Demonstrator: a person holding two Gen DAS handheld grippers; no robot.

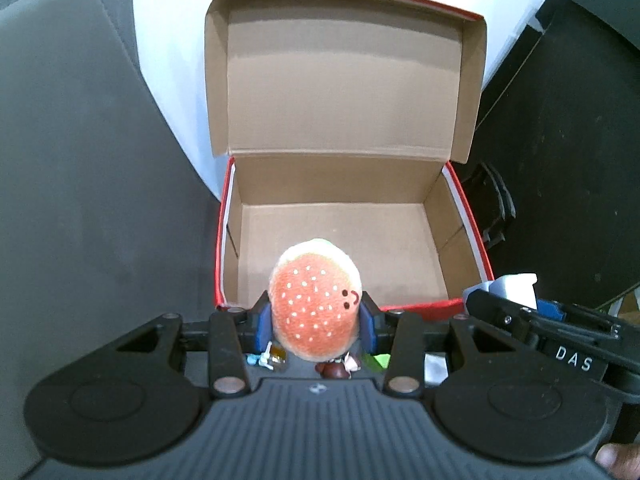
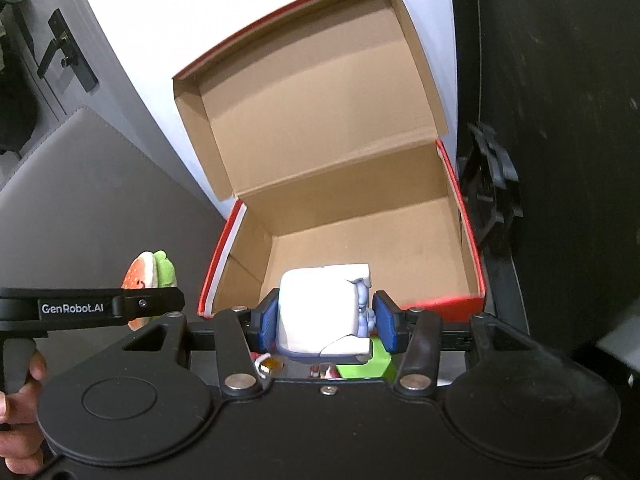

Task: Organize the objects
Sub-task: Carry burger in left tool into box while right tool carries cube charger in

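Filling the middle of both views, an empty cardboard box (image 1: pixel 344 248) with red outer walls sits open, its lid (image 1: pixel 344 80) standing up toward the top of the frame against a white wall (image 1: pixel 172 40).

At lower centre of the left view, the left gripper (image 1: pixel 316 320) pinches a round burger plush toy (image 1: pixel 316 304) between its blue pads (image 1: pixel 263 326), just in front of the box's near rim.

At lower centre of the right view, the right gripper (image 2: pixel 329 320) squeezes a white block-shaped toy (image 2: pixel 320 312) between its own pads, also at the near rim. The right gripper shows at the lower right edge of the left view.

Small bits of clutter (image 1: pixel 272 358) lie below both toys, too small to name.

Likely risks: the two grippers are close together and could knock each other, and the soft plush could slip from the pads, or catch the near rim and drop outside the box.
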